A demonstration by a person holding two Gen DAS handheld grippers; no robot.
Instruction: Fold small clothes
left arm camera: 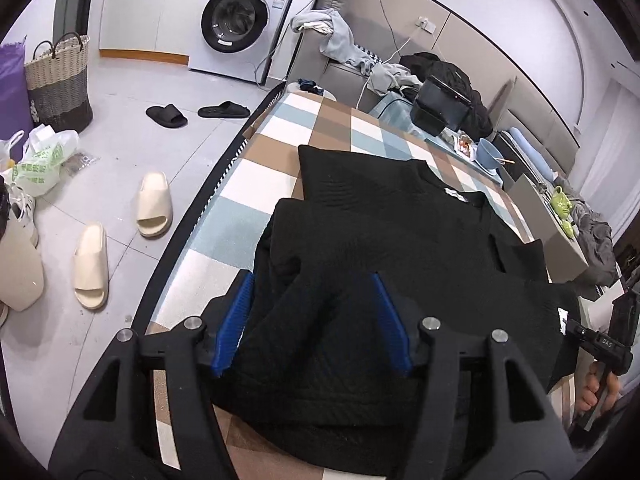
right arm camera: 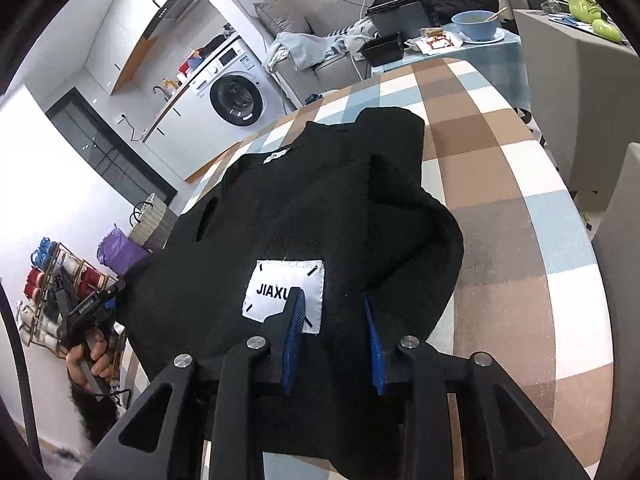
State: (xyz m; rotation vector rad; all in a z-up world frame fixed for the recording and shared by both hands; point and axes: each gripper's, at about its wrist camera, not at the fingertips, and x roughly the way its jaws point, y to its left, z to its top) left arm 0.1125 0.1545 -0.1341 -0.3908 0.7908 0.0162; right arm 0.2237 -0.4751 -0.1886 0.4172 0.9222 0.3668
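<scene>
A black knitted top (left arm camera: 400, 236) lies partly folded on the checked table cover (left arm camera: 280, 136), one sleeve laid towards the far end. In the right wrist view the same top (right arm camera: 340, 200) shows a white "JIAXU" patch (right arm camera: 276, 280) and a small neck label (right arm camera: 276, 156). My left gripper (left arm camera: 312, 280) stands open over the near left part of the top, a raised fold of cloth lying loose between its blue pads (left arm camera: 236, 320). Just over the near hem, my right gripper (right arm camera: 331, 298) is open too, its pads (right arm camera: 294, 332) apart beside the patch.
Left of the table cover (right arm camera: 500, 200) the floor holds cream slippers (left arm camera: 154, 210), black slippers (left arm camera: 166, 115), a woven basket (left arm camera: 60, 80) and plastic bags. A washing machine (left arm camera: 240, 20) stands at the back. Beyond the far end are a sofa with clothes, a black box (right arm camera: 382, 50) and a blue bowl (right arm camera: 476, 24).
</scene>
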